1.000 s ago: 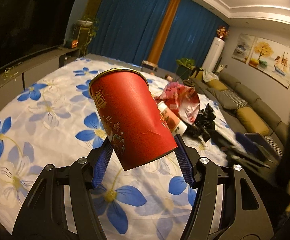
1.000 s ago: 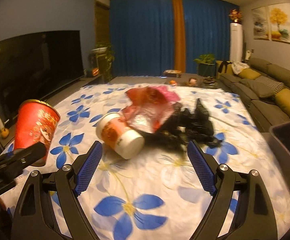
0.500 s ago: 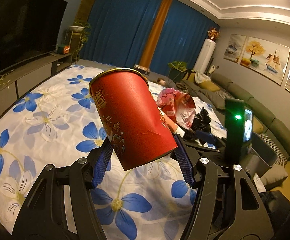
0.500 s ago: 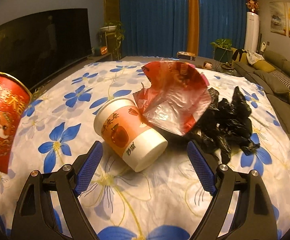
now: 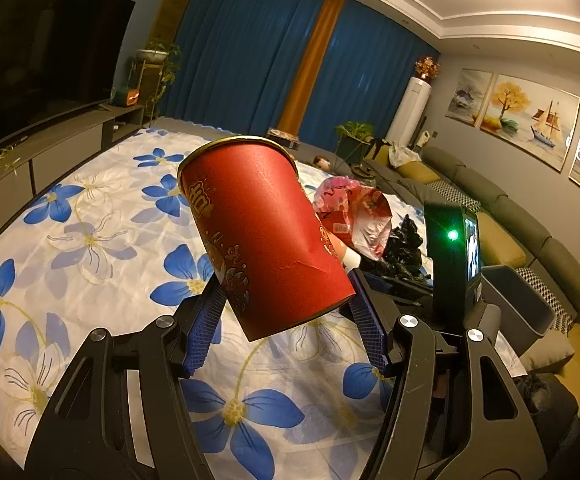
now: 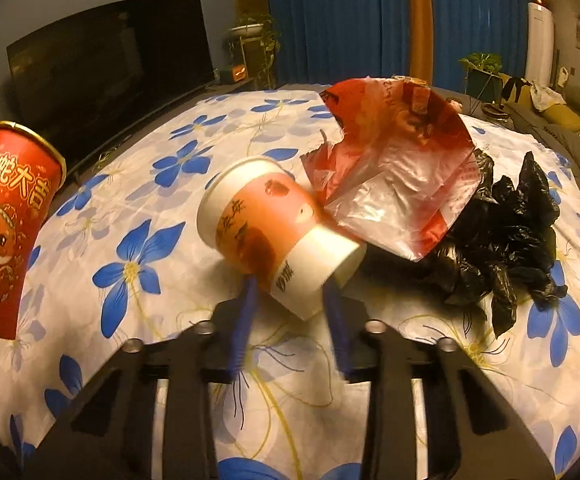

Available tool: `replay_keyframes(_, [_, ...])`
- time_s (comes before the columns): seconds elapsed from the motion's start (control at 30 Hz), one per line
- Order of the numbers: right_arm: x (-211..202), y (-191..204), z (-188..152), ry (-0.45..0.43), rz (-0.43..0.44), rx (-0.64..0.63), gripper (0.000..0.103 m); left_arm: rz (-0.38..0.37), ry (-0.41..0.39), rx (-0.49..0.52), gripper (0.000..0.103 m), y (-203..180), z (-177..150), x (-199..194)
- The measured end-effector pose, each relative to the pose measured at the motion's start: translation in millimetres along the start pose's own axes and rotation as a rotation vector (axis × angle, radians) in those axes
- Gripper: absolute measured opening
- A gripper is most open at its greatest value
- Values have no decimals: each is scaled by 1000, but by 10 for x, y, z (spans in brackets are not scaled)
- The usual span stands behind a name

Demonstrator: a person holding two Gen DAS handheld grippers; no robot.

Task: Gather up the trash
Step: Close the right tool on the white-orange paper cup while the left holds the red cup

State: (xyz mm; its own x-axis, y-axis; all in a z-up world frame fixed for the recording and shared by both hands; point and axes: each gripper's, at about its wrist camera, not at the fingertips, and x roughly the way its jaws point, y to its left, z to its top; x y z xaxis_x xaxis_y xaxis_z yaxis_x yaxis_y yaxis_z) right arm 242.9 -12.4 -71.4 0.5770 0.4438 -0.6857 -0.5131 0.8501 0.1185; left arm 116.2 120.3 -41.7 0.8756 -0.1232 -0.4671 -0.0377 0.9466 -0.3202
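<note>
My left gripper [image 5: 286,320] is shut on a red paper cup [image 5: 262,236] with gold print and holds it tilted above the flowered cloth; the cup also shows at the left of the right wrist view [image 6: 6,224]. A pink and white paper cup [image 6: 274,232] lies on its side on the cloth. My right gripper [image 6: 290,316] has its blurred blue pads [image 6: 244,320] close on either side of that cup's base. A red and clear plastic bag [image 6: 397,168] and a crumpled black bag [image 6: 505,232] lie behind it.
The table carries a white cloth with blue flowers [image 6: 138,272]. A dark grey bin [image 5: 517,300] stands at the table's right. A sofa [image 5: 501,216] runs along the right wall, a TV [image 6: 110,64] and low cabinet along the left.
My right gripper moved forward to the pink cup and its fingers closed in from wide open. My left gripper keeps the red cup, shifted only slightly.
</note>
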Motion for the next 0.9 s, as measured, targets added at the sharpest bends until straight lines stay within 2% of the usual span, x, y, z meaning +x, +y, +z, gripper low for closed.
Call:
replay_keyframes(0.03, [-11, 0, -7, -3, 5, 0, 18, 0, 0, -1, 61, -1, -1, -7])
replay_keyframes(0.07, [-19, -3, -13, -4, 8, 1, 16, -1, -1, -2, 61, -1, -2, -12])
replay_keyframes(0.2, [-62, -37, -44, -10, 17, 19, 14, -2, 0, -1, 61, 5, -4, -15])
replay_keyframes(0.3, [-97, -51, -75, -15, 23, 29, 8, -5, 0, 1, 61, 4, -6, -29])
replay_keyframes(0.6, [-361, -21, -182, -63, 27, 25, 5, -20, -12, 18, 61, -68, -6, -98])
replay_keyframes(0.9, [-799, -35, -393, -121, 24, 33, 5, -45, -19, 45, 61, -258, -35, -195])
